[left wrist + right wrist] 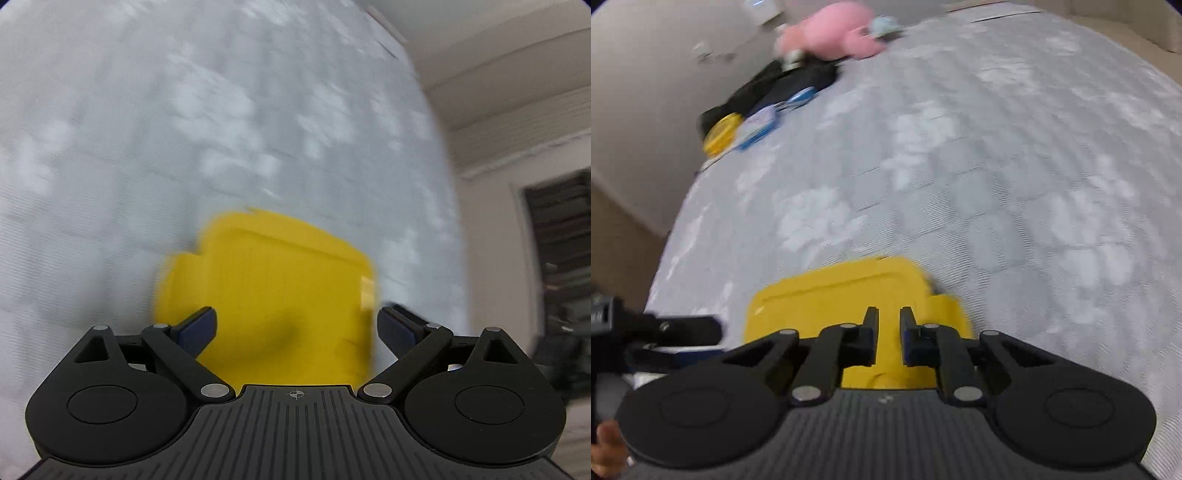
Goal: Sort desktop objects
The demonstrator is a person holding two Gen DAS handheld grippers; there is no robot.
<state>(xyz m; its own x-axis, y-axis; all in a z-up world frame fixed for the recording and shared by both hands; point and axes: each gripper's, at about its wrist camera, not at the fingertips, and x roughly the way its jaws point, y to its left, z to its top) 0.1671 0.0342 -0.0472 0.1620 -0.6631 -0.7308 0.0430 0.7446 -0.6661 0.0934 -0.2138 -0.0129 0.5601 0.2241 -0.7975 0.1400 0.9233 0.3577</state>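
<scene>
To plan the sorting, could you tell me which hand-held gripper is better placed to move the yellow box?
The right hand-held gripper: it appears closed on the yellow box, while the left hand-held gripper hangs open.

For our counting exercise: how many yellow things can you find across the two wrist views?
2. A large yellow box lies just ahead of both grippers; a small round yellow item sits in the far left pile beside a blue-edged one. Others may hide there.

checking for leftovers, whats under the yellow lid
The yellow lid lies on the grey patterned cloth. Whatever is beneath the lid is covered and cannot be seen.
</scene>
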